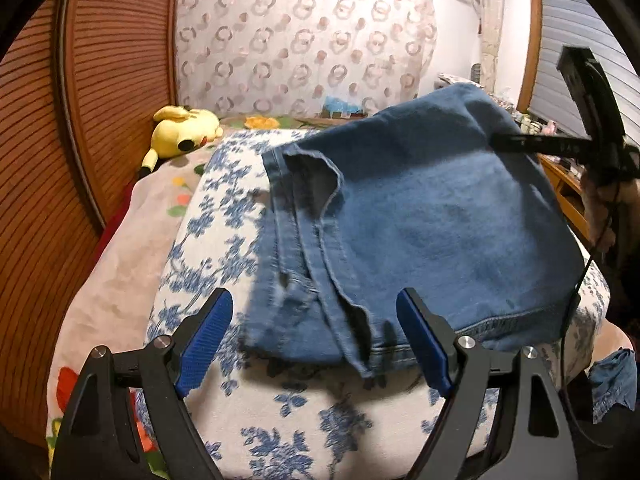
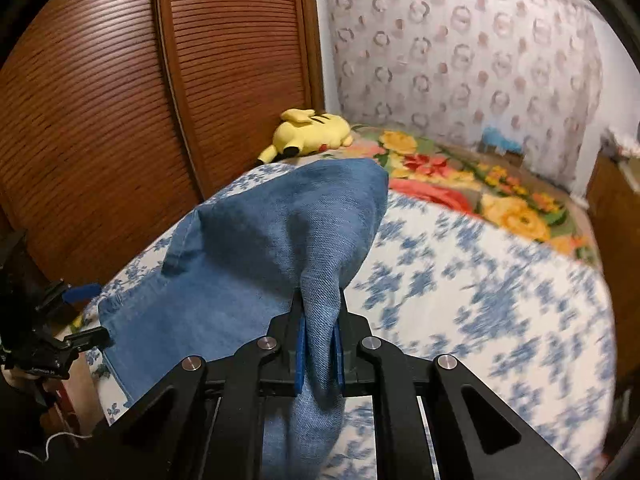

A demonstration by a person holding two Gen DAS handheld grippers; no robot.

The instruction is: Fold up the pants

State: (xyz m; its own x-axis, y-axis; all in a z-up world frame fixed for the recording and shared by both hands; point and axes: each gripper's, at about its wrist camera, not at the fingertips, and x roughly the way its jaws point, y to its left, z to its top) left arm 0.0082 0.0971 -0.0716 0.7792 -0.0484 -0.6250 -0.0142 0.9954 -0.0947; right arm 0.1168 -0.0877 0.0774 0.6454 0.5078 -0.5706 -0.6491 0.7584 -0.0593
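Blue denim pants (image 1: 420, 224) lie partly folded on the blue-flowered white bed cover (image 1: 224, 216). My left gripper (image 1: 316, 332) is open and empty, its blue pads either side of the pants' near hem. My right gripper (image 2: 319, 340) is shut on a pinch of the pants (image 2: 280, 240) and lifts that side off the bed. In the left wrist view the right gripper (image 1: 504, 142) holds the pants' far right edge raised. In the right wrist view the left gripper (image 2: 90, 312) shows at the left, open.
A yellow plush toy (image 1: 182, 130) lies at the far end of the bed by the brown slatted wardrobe doors (image 2: 120, 100). A flowered blanket (image 2: 480, 188) covers the far bed. A patterned curtain (image 1: 304, 40) hangs behind. Wooden furniture (image 1: 568, 196) stands on the right.
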